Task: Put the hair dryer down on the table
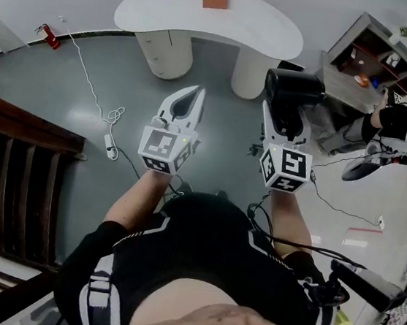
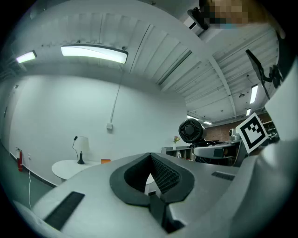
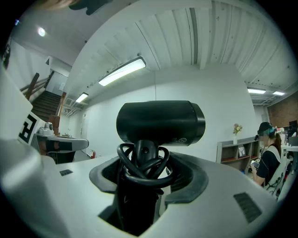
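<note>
Right gripper [image 3: 146, 181] | jaws clamp glossy cylindrical hair dryer [image 3: 160, 122] (cord [image 3: 139, 163] looped)

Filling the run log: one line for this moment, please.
left gripper: shut, empty | right gripper: shut on hair dryer handle | hair dryer: cord wrapped round handle, not on table | table: ahead

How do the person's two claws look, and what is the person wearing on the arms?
Both the left claw and the right claw have light grey, tapering plastic shells with dark ribbed pads inside. Each carries a white cube with black square markers: the left cube and the right cube. The person wears a black short-sleeved top with white stripes.
</note>
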